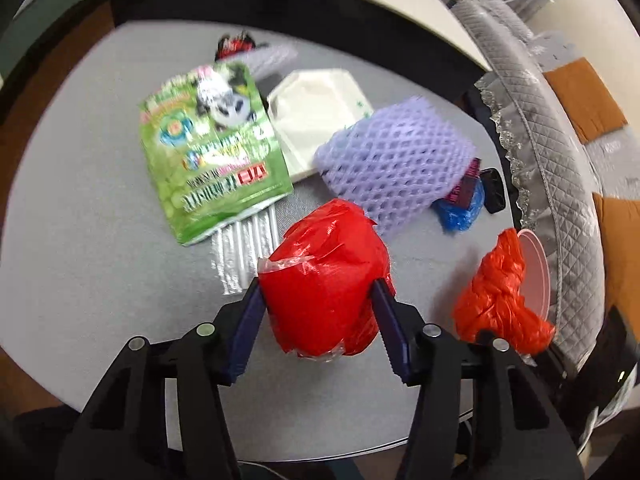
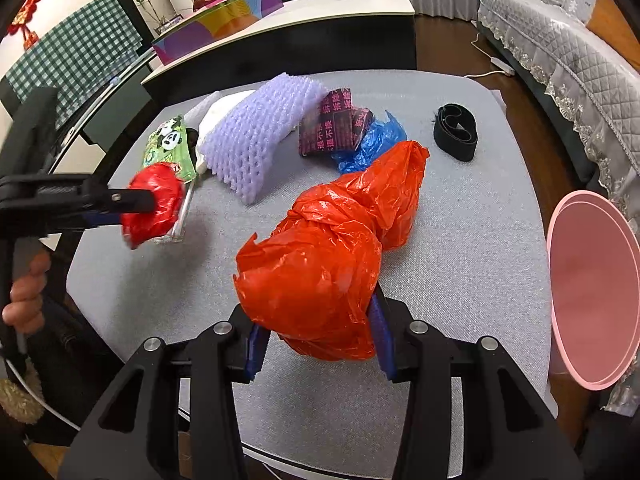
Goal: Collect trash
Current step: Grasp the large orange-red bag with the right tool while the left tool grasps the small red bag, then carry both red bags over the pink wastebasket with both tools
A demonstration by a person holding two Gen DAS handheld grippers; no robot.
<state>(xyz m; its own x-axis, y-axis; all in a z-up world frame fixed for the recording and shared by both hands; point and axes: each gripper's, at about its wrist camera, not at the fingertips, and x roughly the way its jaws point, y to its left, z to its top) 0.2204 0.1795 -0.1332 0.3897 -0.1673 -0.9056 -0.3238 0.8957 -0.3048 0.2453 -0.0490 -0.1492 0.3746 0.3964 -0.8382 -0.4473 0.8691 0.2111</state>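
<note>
Grey felt covers the low table (image 2: 460, 248), with a quilted sofa (image 2: 560, 52) off to one side. My left gripper (image 1: 320, 304) has its jaws pressed on both sides of a red wrapped bundle (image 1: 326, 276) — lifted off the felt, as the right view shows. My right gripper (image 2: 316, 340) is clamped on a knotted orange plastic bag (image 2: 332, 248). Behind them lie a green snack packet (image 1: 208, 140), a white tray (image 1: 312, 120), purple foam netting (image 1: 396, 156), a blue bag (image 2: 372, 140) and a black band (image 2: 456, 132). A pink bin (image 2: 592, 288) stands just beside the table's edge — its mouth tilted towards me.
</note>
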